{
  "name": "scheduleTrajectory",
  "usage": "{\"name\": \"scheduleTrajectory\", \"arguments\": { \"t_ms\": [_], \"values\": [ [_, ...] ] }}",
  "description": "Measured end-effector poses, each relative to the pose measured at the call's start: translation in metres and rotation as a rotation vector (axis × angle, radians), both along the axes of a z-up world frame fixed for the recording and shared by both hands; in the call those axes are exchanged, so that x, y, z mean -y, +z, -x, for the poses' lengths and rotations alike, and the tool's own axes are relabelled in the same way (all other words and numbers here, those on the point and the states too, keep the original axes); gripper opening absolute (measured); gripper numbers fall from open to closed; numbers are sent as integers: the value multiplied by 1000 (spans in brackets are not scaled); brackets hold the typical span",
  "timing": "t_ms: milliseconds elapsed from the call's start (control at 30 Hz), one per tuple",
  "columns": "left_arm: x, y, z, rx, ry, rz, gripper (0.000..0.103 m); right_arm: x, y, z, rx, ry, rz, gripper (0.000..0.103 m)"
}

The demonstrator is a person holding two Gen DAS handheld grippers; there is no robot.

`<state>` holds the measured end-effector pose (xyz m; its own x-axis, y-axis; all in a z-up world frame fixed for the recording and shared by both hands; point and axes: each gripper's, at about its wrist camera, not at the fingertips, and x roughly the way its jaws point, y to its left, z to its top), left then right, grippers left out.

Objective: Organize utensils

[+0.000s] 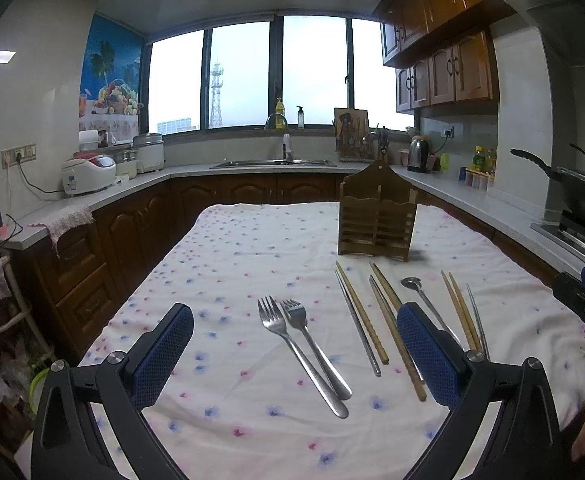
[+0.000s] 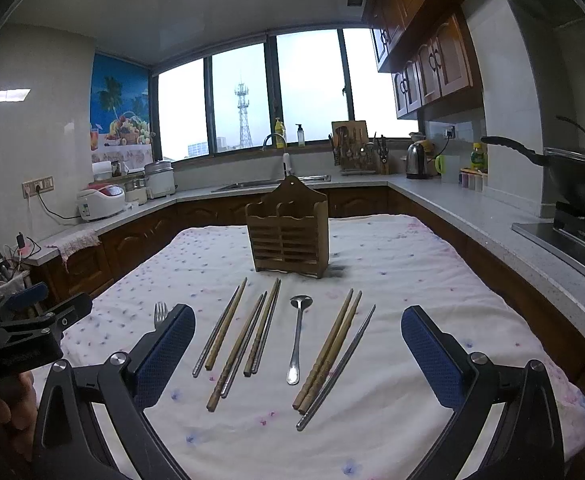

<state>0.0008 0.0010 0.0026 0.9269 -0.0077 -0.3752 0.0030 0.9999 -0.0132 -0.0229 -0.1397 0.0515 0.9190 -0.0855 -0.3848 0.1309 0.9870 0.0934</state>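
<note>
Your left gripper (image 1: 294, 354) hangs above the near edge of the white floral-print tablecloth (image 1: 228, 264), its blue-padded fingers (image 1: 164, 354) spread wide apart and holding nothing. Between them lie two stainless steel forks (image 1: 300, 344), side by side, tines pointing away from you, handles touching near the ends.

Your right gripper (image 2: 298, 356) hovers over the cloth too, blue pads (image 2: 432, 356) far apart, empty. In its view the loose utensils lie in a rough row, all lengthwise toward the slatted wooden utensil holder (image 2: 288, 232), which stands upright at the far middle of the table.

Row, left to right in the right wrist view:
- a steel chopstick with a wooden one (image 2: 220, 328), just beside each other
- a second mixed steel-and-wood pair (image 2: 238, 346), longer toward you
- a third mixed pair (image 2: 264, 326), close against the second
- a long-handled stainless steel spoon (image 2: 298, 336), bowl facing the holder, lying apart from its neighbours
- two turned wooden chopsticks (image 2: 328, 350), touching
- thin steel chopsticks (image 2: 342, 364) just beside them, whether one or two cannot be told here.

Only the tines of one fork (image 2: 160, 314) show past your right gripper's left finger. The holder's two front compartments appear to hold no utensils, though their depths are hidden.

Behind: a grey kitchen counter (image 2: 432, 196) with a steel sink (image 1: 272, 163).
</note>
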Motion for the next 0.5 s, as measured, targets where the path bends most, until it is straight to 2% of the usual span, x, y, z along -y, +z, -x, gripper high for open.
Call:
{"name": "scheduleTrajectory", "arguments": {
  "t_ms": [367,500],
  "values": [
    [0,-2,-12,-25,-4,6,102,1,1,-6,-10,-2,-14,103],
    [-1,-3,-26,-72,-6,19,102,9,0,-16,-43,0,-37,103]
  ]
}}
